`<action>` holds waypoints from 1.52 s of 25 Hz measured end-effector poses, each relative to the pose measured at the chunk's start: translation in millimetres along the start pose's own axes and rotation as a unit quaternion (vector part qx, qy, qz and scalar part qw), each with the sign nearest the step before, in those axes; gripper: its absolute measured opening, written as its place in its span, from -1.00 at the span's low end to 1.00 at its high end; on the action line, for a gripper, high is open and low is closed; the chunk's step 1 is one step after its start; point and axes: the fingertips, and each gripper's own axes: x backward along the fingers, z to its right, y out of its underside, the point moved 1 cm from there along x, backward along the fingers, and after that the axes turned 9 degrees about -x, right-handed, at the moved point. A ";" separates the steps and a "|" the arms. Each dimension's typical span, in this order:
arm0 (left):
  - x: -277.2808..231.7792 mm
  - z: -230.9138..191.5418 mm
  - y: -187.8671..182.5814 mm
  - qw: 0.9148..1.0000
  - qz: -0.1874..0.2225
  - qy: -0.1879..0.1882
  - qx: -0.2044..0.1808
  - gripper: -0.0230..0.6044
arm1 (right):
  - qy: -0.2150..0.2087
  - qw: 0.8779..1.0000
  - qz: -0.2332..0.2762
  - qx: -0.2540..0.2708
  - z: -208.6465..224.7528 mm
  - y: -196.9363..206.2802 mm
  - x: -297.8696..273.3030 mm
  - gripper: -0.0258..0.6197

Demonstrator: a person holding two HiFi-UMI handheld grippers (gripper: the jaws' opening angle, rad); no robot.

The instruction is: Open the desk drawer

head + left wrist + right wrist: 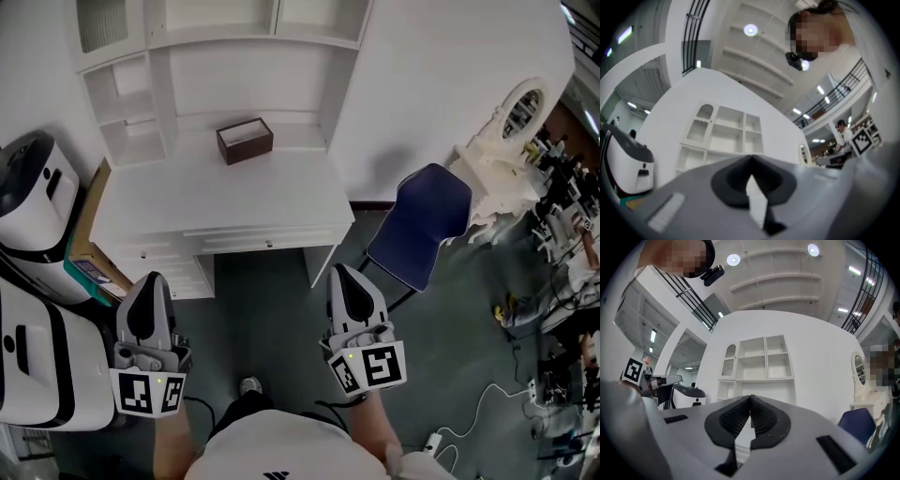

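The white desk [187,202] with a shelf hutch stands ahead in the head view. Its wide drawer [234,240] under the top is shut, with a small knob [269,245] at its middle. My left gripper [152,279] hovers before the desk's left pedestal, apart from it. My right gripper [343,272] hangs just right of the desk's right leg. Both are off the drawer. In the left gripper view the left gripper [751,159] has its pads together and holds nothing. The right gripper [750,397] looks the same, aimed at the hutch [759,366].
A brown open box [245,140] sits on the desktop. A blue chair [422,225] stands right of the desk. White machines [33,197] and a cardboard box [86,234] crowd the left. An ornate white mirror stand [511,141] and cables lie at the right.
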 end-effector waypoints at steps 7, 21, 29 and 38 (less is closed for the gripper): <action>-19.7 -35.3 10.4 1.000 0.014 0.011 0.010 -0.91 | 0.016 1.000 0.001 0.003 -10.8 6.4 -30.0 -0.92; -55.7 -52.6 49.7 0.999 0.007 0.010 0.040 -0.91 | 0.026 0.999 -0.037 0.000 8.2 40.8 -71.7 -0.92; -102.8 -64.4 65.3 1.000 -0.001 -0.008 0.019 -0.91 | -0.008 0.998 -0.056 -0.002 32.6 60.3 -142.3 -0.92; -150.9 -65.4 91.4 1.000 -0.007 -0.012 0.012 -0.91 | -0.038 0.984 -0.169 -0.042 60.0 139.0 -210.7 -0.92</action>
